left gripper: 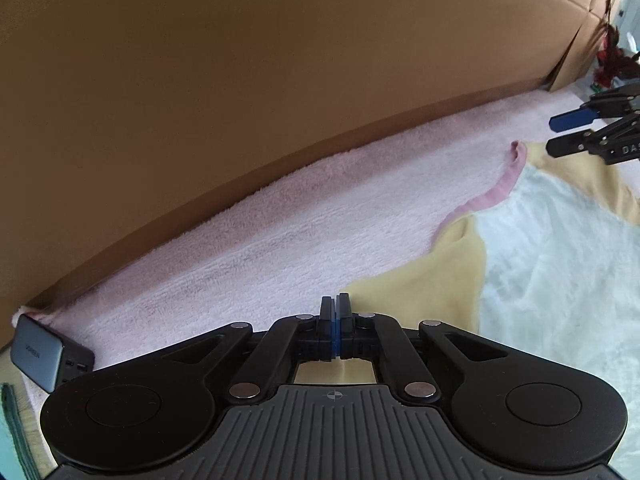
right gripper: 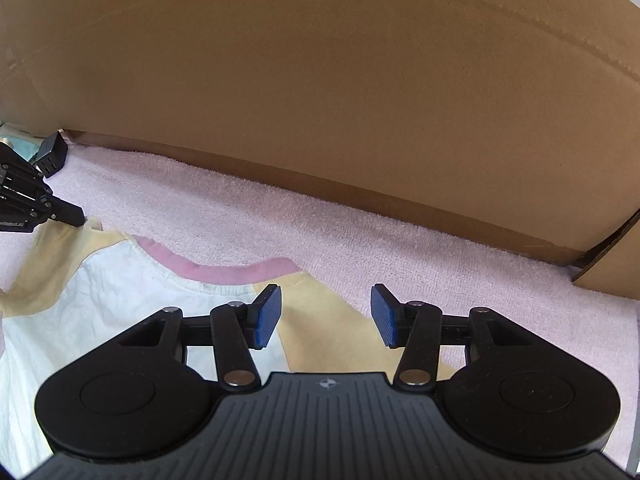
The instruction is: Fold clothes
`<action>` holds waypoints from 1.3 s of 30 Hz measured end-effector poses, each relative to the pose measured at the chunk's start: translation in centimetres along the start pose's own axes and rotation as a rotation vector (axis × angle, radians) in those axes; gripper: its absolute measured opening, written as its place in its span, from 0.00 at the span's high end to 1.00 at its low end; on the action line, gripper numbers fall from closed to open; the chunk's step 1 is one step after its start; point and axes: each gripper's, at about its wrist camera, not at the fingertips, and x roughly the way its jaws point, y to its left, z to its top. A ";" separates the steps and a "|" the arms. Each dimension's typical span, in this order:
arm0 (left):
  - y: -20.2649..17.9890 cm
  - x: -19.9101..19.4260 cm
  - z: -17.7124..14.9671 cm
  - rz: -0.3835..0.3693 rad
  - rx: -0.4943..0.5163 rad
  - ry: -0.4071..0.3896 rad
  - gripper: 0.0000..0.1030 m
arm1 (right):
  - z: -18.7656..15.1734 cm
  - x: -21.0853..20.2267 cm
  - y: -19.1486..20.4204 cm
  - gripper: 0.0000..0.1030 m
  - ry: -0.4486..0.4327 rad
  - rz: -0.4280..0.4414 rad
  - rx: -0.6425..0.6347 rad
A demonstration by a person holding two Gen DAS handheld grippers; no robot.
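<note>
Shirt [right gripper: 120,304] spread flat on pink towel [right gripper: 280,216]. Left gripper [left gripper: 335,312] pressed together at yellow sleeve edge; cloth catch unclear. Right gripper [right gripper: 326,314] held spread above other sleeve. Risk: uneven fold if sleeve missed.

A rough, looped pink terry towel [right gripper: 360,224] covers the surface. The shirt [right gripper: 100,300] is thin, creased white and yellow cloth with a ribbed pink collar [right gripper: 240,270]. Matt brown cardboard [right gripper: 320,80] stands behind. Each tool [right gripper: 326,316] is matt black plastic with shiny metal rivets and textured blue pads [right gripper: 268,316].
</note>
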 end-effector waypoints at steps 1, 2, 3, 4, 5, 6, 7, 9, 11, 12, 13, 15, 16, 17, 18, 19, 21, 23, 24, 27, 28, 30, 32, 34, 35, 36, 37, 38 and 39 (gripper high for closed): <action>-0.1 -0.2 0.1 -0.001 0.002 -0.004 1.00 | 0.1 0.1 0.0 0.47 0.000 0.002 -0.004; 0.1 -0.2 0.4 -0.003 0.001 -0.003 1.00 | 0.1 0.2 -0.1 0.47 0.000 0.005 -0.007; 0.1 -0.2 0.5 -0.002 0.001 -0.002 1.00 | 0.2 0.2 -0.1 0.47 -0.002 0.011 -0.010; 0.2 -0.1 0.6 0.000 0.007 0.001 1.00 | 0.2 0.2 -0.2 0.46 -0.004 0.021 -0.011; 0.2 -0.1 0.6 0.002 0.012 0.003 1.00 | 0.3 0.2 -0.2 0.43 -0.005 0.031 -0.012; 0.3 -0.1 0.6 0.004 0.018 0.006 1.00 | 0.3 0.3 -0.3 0.39 -0.004 0.044 -0.015; 0.2 -0.4 0.6 -0.004 0.024 0.016 0.77 | 0.4 0.4 -0.3 0.39 0.001 0.060 -0.021; 0.3 -0.4 0.4 -0.007 0.031 0.021 0.61 | 0.5 0.5 -0.2 0.39 0.015 0.089 -0.037; 0.2 -0.6 0.3 -0.003 0.045 0.010 0.31 | 0.7 0.8 -0.2 0.39 0.033 0.122 -0.051; 0.0 -0.8 0.4 0.005 0.057 -0.002 0.20 | 0.9 1.0 -0.1 0.39 0.038 0.122 -0.064; -0.3 -0.9 0.4 0.006 0.079 -0.008 0.17 | 1.0 1.2 0.0 0.39 0.043 0.116 -0.079; -0.8 -0.8 0.7 -0.022 0.113 0.005 0.17 | 1.4 1.8 0.1 0.39 0.060 0.116 -0.101; -0.9 -0.6 0.7 -0.040 0.128 0.021 0.18 | 1.6 2.1 0.1 0.39 0.073 0.122 -0.107; -1.1 -0.4 0.8 -0.058 0.142 0.038 0.20 | 1.7 2.4 0.2 0.39 0.088 0.131 -0.114; -1.3 -0.2 0.8 -0.075 0.157 0.054 0.27 | 1.8 2.8 0.3 0.43 0.106 0.145 -0.125; -1.6 0.1 0.7 -0.086 0.172 0.077 0.45 | 1.8 3.0 0.5 0.46 0.118 0.154 -0.139; -2.1 0.4 0.5 -0.078 0.211 0.092 0.55 | 1.8 3.1 0.9 0.58 0.127 0.154 -0.169; -1.9 0.4 0.7 -0.047 0.216 0.090 0.79 | 1.9 3.2 1.3 0.62 0.133 0.153 -0.196; -1.7 0.5 0.8 -0.029 0.211 0.089 0.98 | 1.9 3.2 1.3 0.66 0.131 0.150 -0.198; -0.5 0.4 0.9 -0.022 0.157 0.078 1.00 | 1.8 3.0 1.1 0.84 0.115 0.144 -0.180; -0.4 0.3 0.9 -0.013 0.152 0.073 1.00 | 1.8 3.0 0.9 0.86 0.110 0.143 -0.170; -0.5 0.1 0.9 0.007 0.154 0.065 1.00 | 1.7 2.9 0.8 0.95 0.101 0.152 -0.162; -1.0 -0.3 1.0 0.036 0.167 0.043 1.00 | 1.6 2.6 0.7 0.98 0.087 0.158 -0.158; -1.3 -1.0 1.0 0.063 0.164 0.009 1.00 | 1.5 1.9 0.6 0.98 0.053 0.153 -0.152; -1.3 -1.6 1.1 0.075 0.153 -0.013 1.00 | 1.5 1.4 0.5 0.98 0.031 0.148 -0.147; -1.3 -2.2 1.1 0.087 0.143 -0.035 1.00 | 1.5 1.0 0.5 0.98 0.007 0.141 -0.146; -1.3 -3.1 1.2 0.101 0.128 -0.063 1.00 | 1.4 0.4 0.5 0.98 -0.021 0.134 -0.150; -1.3 -3.8 1.2 0.117 0.116 -0.087 1.00 | 1.2 -0.2 0.6 0.98 -0.054 0.128 -0.155; -1.4 -4.3 1.2 0.139 0.112 -0.110 1.00 | 0.9 -0.9 0.7 0.98 -0.098 0.127 -0.161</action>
